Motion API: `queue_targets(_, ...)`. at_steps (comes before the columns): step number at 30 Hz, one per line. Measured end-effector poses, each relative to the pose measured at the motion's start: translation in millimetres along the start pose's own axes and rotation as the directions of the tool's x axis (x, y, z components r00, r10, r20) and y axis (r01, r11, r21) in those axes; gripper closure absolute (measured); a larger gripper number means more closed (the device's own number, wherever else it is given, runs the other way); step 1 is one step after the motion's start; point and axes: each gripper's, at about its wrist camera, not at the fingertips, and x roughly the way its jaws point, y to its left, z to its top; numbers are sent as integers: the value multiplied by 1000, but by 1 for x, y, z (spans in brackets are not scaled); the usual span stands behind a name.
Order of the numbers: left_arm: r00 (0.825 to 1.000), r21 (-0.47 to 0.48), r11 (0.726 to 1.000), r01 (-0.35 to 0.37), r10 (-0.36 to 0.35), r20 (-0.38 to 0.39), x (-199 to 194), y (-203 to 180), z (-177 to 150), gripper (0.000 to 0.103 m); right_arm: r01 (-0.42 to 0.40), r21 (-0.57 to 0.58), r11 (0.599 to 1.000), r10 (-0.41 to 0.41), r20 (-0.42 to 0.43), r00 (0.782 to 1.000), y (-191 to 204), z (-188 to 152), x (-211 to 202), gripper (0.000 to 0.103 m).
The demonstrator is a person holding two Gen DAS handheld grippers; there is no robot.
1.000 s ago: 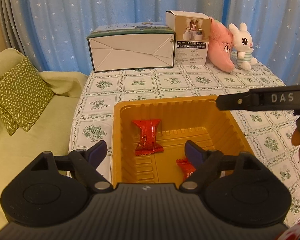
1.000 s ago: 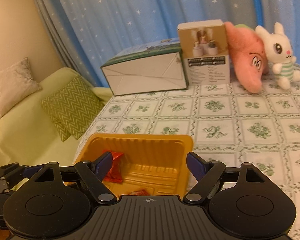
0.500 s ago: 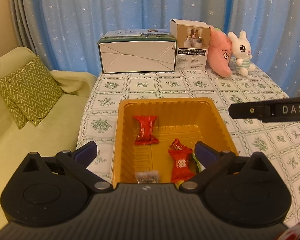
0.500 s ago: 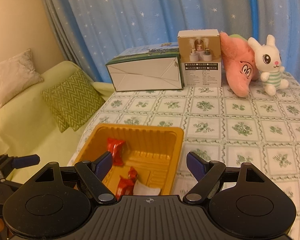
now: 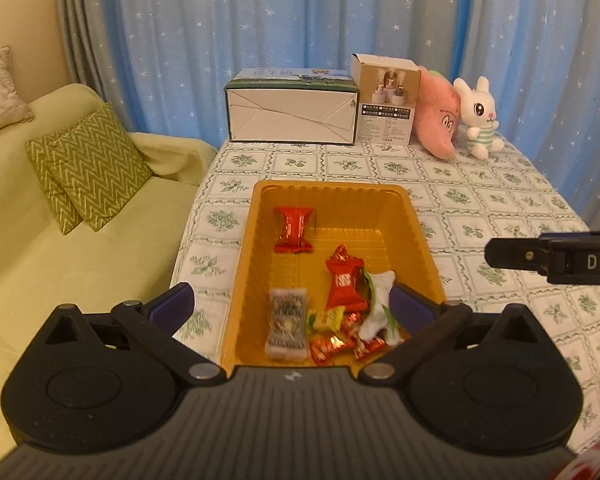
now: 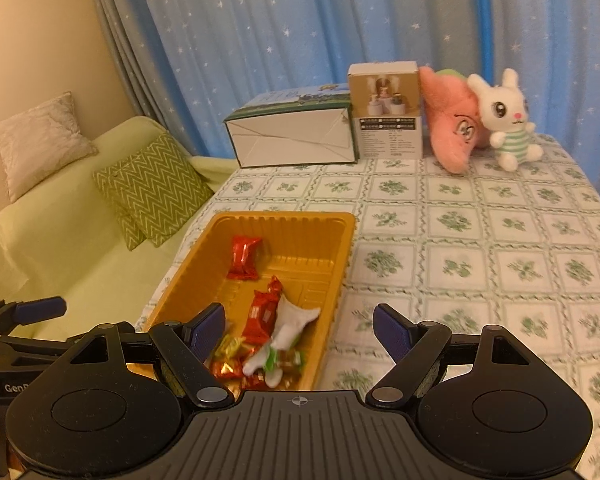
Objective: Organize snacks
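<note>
An orange tray (image 5: 328,189) sits on the green-patterned tablecloth near the table's left edge. Inside lie a red candy (image 5: 294,229) at the far end, a red packet (image 5: 343,280), a grey packet (image 5: 287,322), a white and green wrapper (image 5: 378,308) and several small candies (image 5: 332,336). My left gripper (image 5: 291,306) hangs open above the tray's near end, holding nothing. My right gripper (image 6: 300,330) is open and empty above the tray's (image 6: 284,216) right wall. The red packet (image 6: 264,316) shows between its fingers, lower down.
At the back of the table stand a long white and green box (image 5: 292,110), a small carton (image 5: 386,100), a pink plush (image 5: 438,120) and a white bunny (image 5: 478,118). A green sofa (image 5: 60,240) with cushions lies left of the table. Blue curtains hang behind.
Both grippers have drawn back and up from the tray, so its near end with the pile of snacks has come into view. The left jaws have opened wider.
</note>
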Motion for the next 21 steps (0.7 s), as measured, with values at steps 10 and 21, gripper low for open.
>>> queue_targets(10,1000,-48,999,-20,20,-4,-56,-11,-24,0,42,-26,999,-41,49,998,6,-34,-67,22)
queue_targets(21,999,-54,998,-18,19,32,-119,-31,-52,0,42,-3,999,-42,67,997,8,-68,-124,22)
